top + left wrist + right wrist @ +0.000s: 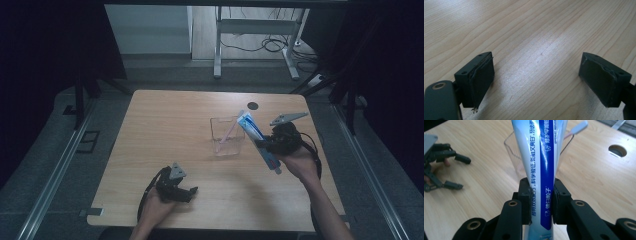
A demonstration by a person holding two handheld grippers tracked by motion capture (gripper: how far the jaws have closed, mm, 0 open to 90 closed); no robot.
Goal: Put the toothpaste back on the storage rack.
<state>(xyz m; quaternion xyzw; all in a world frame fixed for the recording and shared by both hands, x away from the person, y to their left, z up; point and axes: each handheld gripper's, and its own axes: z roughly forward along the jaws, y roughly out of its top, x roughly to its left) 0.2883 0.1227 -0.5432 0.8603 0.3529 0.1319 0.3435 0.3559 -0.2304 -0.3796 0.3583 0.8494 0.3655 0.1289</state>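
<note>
The blue-and-white toothpaste tube [541,170] sits clamped in your right claw [541,202], whose two black pads press on its flat lower part. In the high view the tube [257,137] slants above the bench, its upper end just beside the right rim of the clear plastic cup [226,136] and its lower end pointing toward you. Take that cup as the landmark: a pink-handled toothbrush [229,131] leans inside it, its head poking over the rim. Your right claw [272,145] is just right of the cup. A small round hole [253,105] in the light wooden bench [165,130] lies just beyond the cup, to its right. Your left claw [192,192] rests on the bench nearer you and left of the cup, well apart from it, its jaws spread wide with bare wood between them [536,75].
</note>
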